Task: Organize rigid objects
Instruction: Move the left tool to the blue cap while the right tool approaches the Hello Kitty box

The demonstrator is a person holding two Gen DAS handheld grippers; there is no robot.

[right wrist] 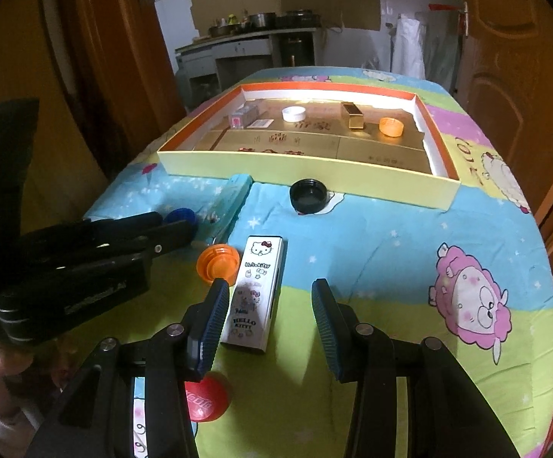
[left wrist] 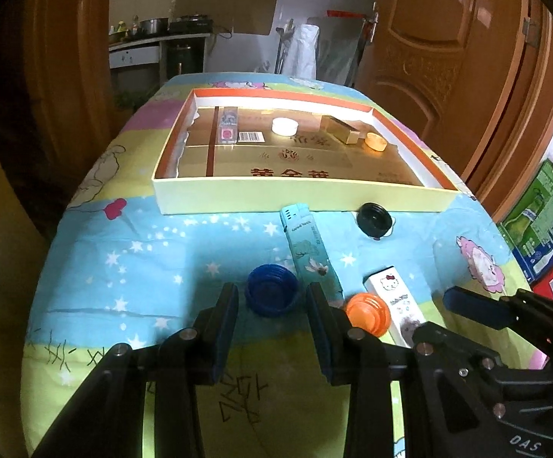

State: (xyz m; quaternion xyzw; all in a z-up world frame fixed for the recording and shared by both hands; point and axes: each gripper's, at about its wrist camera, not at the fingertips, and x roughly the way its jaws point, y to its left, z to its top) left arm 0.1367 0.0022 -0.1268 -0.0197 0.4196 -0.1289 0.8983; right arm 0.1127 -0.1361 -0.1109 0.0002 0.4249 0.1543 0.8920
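Note:
A shallow box (left wrist: 299,200) (right wrist: 307,170) lies at the table's far side, holding a white cap (left wrist: 285,126), a gold block (left wrist: 343,131), an orange cap (left wrist: 375,141) and a small pink carton (left wrist: 227,129). My left gripper (left wrist: 272,297) is open around a blue cap (left wrist: 270,290). Beside it lie a teal lighter (left wrist: 309,252), an orange cap (left wrist: 368,313) (right wrist: 217,261) and a black cap (left wrist: 373,219) (right wrist: 309,196). My right gripper (right wrist: 267,297) is open, its fingers on either side of the near end of a white Hello Kitty lighter (right wrist: 257,294).
A red cap (right wrist: 206,399) lies under the right gripper's left finger, near the table's front edge. A cartoon cloth (right wrist: 391,252) covers the table. Cardboard cartons (left wrist: 543,229) stand on the floor at the right. A wooden door (left wrist: 448,57) is behind.

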